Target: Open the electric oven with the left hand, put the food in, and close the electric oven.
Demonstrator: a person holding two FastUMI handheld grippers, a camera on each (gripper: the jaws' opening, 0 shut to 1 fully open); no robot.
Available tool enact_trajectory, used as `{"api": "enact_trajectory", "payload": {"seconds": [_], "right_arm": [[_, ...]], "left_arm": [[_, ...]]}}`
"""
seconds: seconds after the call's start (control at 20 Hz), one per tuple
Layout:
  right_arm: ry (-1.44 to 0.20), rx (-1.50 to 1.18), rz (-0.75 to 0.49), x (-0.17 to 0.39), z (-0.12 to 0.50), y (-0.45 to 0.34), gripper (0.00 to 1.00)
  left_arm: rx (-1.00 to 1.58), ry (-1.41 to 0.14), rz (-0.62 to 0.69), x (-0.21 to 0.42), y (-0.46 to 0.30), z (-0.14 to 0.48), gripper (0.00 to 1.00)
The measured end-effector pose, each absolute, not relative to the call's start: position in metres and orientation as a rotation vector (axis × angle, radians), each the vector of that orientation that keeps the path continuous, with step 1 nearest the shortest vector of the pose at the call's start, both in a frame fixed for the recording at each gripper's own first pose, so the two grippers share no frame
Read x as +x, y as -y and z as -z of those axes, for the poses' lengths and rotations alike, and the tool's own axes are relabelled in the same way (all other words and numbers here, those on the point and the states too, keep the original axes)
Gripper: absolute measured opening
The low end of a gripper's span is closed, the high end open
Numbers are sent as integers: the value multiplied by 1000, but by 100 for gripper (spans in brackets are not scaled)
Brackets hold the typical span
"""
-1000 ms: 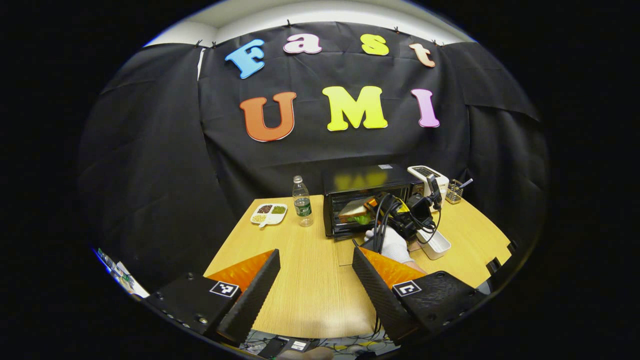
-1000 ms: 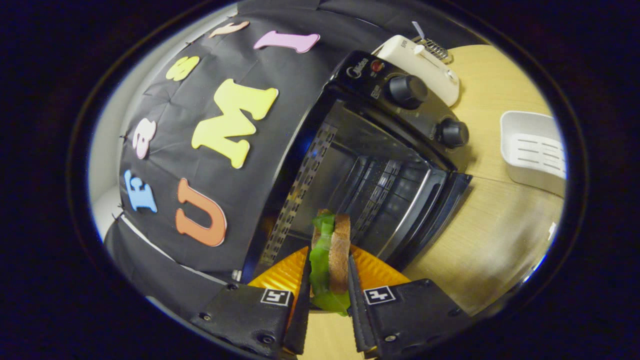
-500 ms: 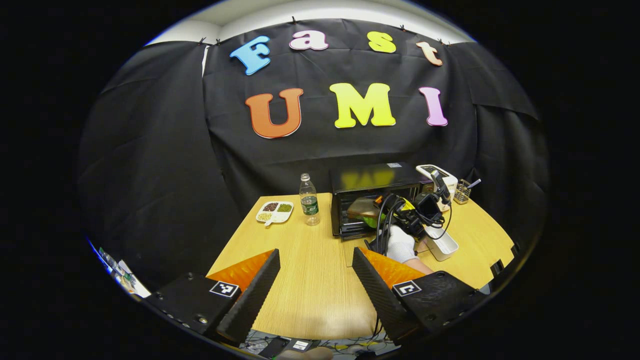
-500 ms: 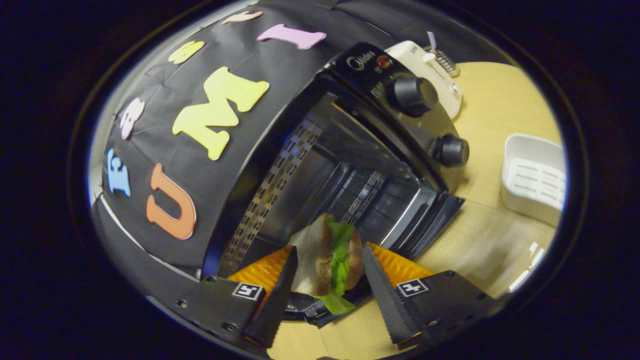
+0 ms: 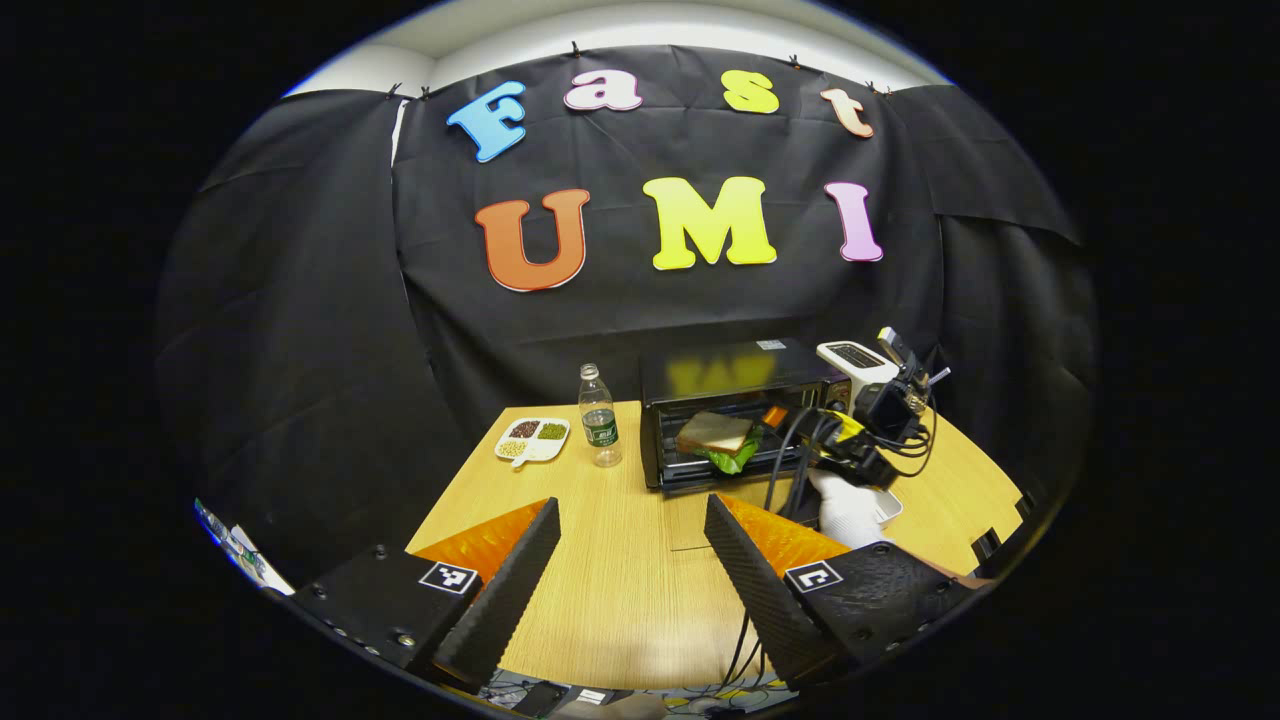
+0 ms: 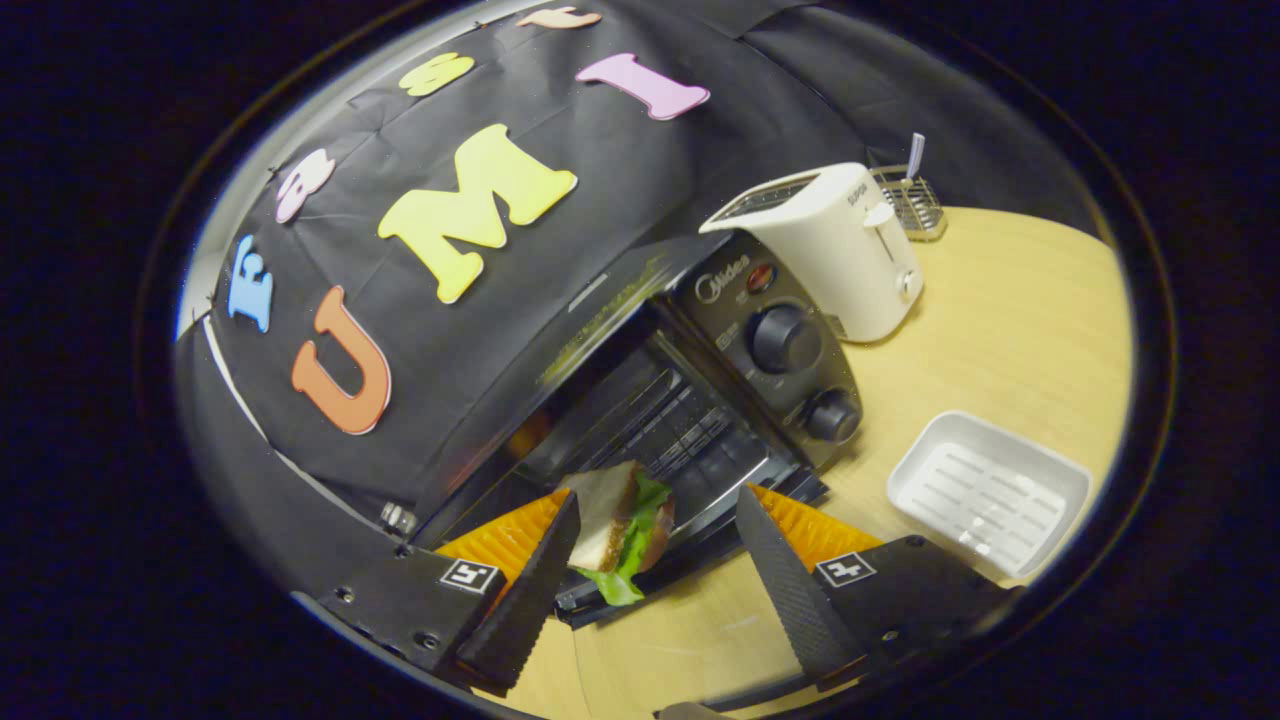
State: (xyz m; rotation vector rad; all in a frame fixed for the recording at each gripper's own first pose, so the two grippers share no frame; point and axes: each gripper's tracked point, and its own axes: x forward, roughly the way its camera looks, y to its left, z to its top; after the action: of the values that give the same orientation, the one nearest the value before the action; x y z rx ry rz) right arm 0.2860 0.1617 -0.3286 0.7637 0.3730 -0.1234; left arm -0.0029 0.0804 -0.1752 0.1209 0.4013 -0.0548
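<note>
The black electric oven (image 5: 740, 385) stands at the back of the wooden table with its door (image 6: 700, 535) folded down. A sandwich (image 5: 715, 435) of bread and green lettuce lies flat at the oven's mouth; whether it rests on the rack or the door I cannot tell. In the right gripper view the sandwich (image 6: 615, 520) sits just beyond my right gripper (image 6: 660, 590), which is open and touches nothing. A white-gloved hand (image 5: 845, 505) holds that gripper (image 5: 778, 420) in front of the oven's right side. My left gripper (image 5: 630, 570) hangs open over the table's near edge.
A water bottle (image 5: 600, 430) and a divided white dish (image 5: 532, 438) of beans stand left of the oven. A white toaster (image 6: 830, 250) and a wire rack (image 6: 910, 200) sit to its right. A white tray (image 6: 985, 490) lies in front of the control knobs (image 6: 785, 340).
My right gripper opened and let go of the sandwich, then drew back from the oven. The sandwich turned from upright between the fingers to lying flat. The left gripper barely moved.
</note>
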Motion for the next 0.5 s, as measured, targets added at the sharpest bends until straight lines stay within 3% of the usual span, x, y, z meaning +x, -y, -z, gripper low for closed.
{"api": "enact_trajectory", "payload": {"seconds": [0.05,0.25,0.3,0.4,0.45,0.5], "right_arm": [[-386,724,107,274,321,-157,88],[-377,567,14,220,281,-133,89],[-376,509,-2,205,273,-125,100],[-368,410,-36,174,254,-109,100],[-366,372,-40,160,245,-99,89],[-356,350,-47,147,237,-90,100]], "left_arm": [[119,-395,54,-2,-79,174,96],[123,-362,34,3,-71,175,96],[123,-362,32,4,-69,178,96],[122,-369,26,8,-62,189,96],[124,-376,27,10,-58,196,96],[129,-379,25,12,-54,203,96]]}}
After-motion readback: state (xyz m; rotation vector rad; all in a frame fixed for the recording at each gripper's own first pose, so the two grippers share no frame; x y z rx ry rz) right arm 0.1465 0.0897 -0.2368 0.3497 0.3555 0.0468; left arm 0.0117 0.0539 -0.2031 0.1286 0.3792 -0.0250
